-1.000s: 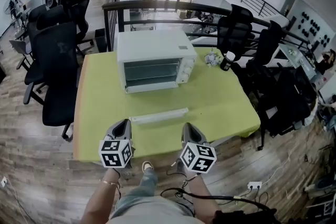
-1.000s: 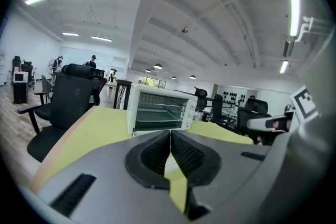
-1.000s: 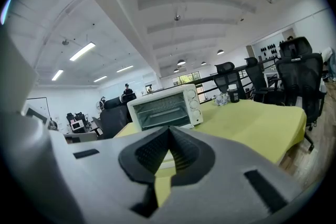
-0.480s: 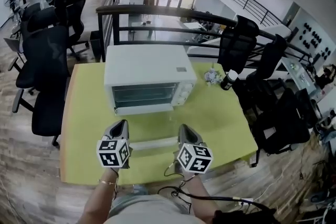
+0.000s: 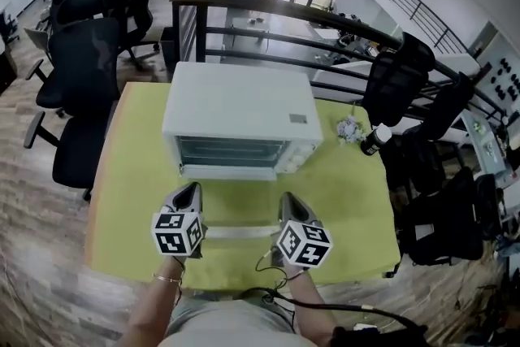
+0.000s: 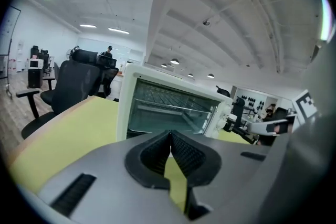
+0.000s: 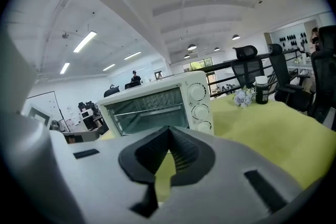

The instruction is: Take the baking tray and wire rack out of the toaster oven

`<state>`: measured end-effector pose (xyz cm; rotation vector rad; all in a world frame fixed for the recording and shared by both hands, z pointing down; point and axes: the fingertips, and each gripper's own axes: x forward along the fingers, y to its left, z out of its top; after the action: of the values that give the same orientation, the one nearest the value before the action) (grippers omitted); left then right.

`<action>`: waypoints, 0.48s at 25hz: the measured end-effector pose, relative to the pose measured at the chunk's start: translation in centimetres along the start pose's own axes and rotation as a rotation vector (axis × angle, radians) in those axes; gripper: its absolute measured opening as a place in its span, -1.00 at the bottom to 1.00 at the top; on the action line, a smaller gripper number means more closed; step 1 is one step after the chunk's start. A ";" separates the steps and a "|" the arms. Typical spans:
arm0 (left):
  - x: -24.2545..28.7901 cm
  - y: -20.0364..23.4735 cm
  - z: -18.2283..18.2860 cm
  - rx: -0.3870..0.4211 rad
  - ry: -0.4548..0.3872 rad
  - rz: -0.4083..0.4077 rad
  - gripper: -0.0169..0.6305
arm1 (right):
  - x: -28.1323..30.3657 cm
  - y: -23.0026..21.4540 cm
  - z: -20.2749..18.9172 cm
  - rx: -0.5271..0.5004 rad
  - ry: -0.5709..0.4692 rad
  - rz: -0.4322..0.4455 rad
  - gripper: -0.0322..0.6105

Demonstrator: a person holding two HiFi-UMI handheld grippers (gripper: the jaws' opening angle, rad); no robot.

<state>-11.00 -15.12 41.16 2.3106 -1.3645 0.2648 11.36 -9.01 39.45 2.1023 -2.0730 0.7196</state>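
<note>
A white toaster oven (image 5: 240,114) stands on the yellow-green table (image 5: 349,207), its front toward me. The wire rack (image 6: 168,99) shows inside it in the left gripper view, and the rack (image 7: 144,113) shows again in the right gripper view. I cannot make out the baking tray. A slim white bar (image 5: 236,232) shows low over the table between both grippers. My left gripper (image 5: 188,193) and right gripper (image 5: 291,199) hover side by side over the table's near part, short of the oven. Both are shut and hold nothing, as the left gripper (image 6: 169,136) and right gripper (image 7: 169,131) show close up.
Black office chairs (image 5: 81,85) stand left of the table, more chairs (image 5: 406,77) at the right. A dark bottle (image 5: 375,140) and a crumpled white thing (image 5: 349,128) sit right of the oven. A black railing (image 5: 284,12) runs behind. A cable (image 5: 325,306) trails near me.
The oven and table have come nearer in the head view. Both grippers now reach past the table's front edge, closer to the oven. Their jaws have stayed shut.
</note>
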 end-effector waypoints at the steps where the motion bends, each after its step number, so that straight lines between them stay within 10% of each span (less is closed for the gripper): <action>1: 0.2 0.0 0.1 -0.013 -0.002 0.016 -0.93 | 0.7 0.1 0.3 -0.009 0.007 0.023 -0.89; 12: -0.6 0.1 0.0 -0.054 -0.019 0.104 -0.93 | 3.7 1.7 1.3 -0.071 0.056 0.148 -0.89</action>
<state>-11.40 -14.75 40.95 2.2070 -1.4847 0.2359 9.91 -13.04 39.35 1.8859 -2.2076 0.7028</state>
